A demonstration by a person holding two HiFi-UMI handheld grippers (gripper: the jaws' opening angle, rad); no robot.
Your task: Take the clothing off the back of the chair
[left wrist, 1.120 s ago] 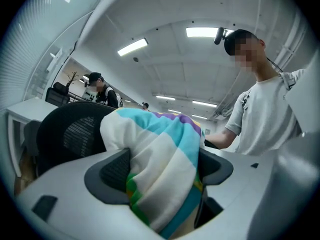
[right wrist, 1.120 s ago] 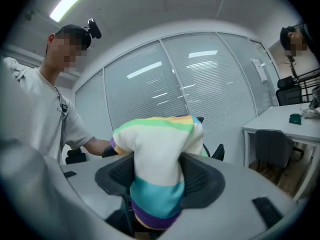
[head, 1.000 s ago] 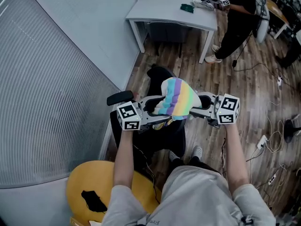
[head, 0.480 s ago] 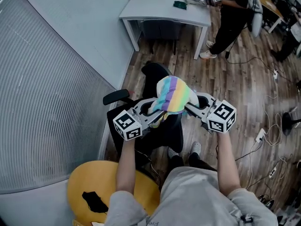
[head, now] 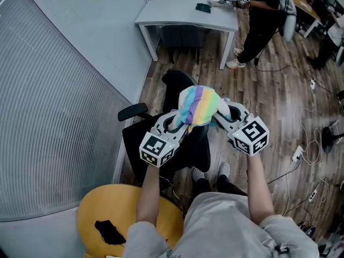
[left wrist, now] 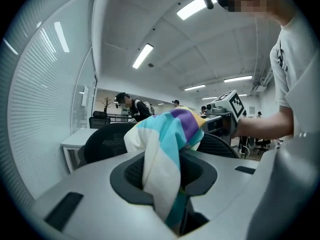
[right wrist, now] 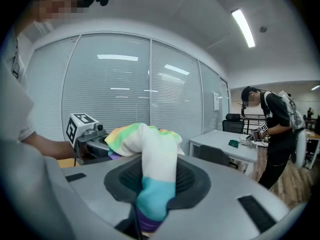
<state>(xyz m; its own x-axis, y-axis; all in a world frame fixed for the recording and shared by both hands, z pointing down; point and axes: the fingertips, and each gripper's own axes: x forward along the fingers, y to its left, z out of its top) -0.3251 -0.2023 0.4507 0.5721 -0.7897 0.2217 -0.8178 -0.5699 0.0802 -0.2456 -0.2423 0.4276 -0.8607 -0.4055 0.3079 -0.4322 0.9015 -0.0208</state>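
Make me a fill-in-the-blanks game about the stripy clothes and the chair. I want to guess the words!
1. The rainbow-striped clothing is pinched by the left gripper and the ____ gripper.
2. Below the clothing stands a ____ office chair.
3. The round stool by the person's left arm is ____.

Missing words: right, black, yellow.

Note: both grippers' jaws have just been closing, with the clothing between them.

A white table [head: 177, 11] stood far off, a green item [head: 203, 6] on it and a person [head: 264, 16] at its right. Blinds [head: 48, 106] filled the left. A yellow seat [head: 102, 206] sat near left.
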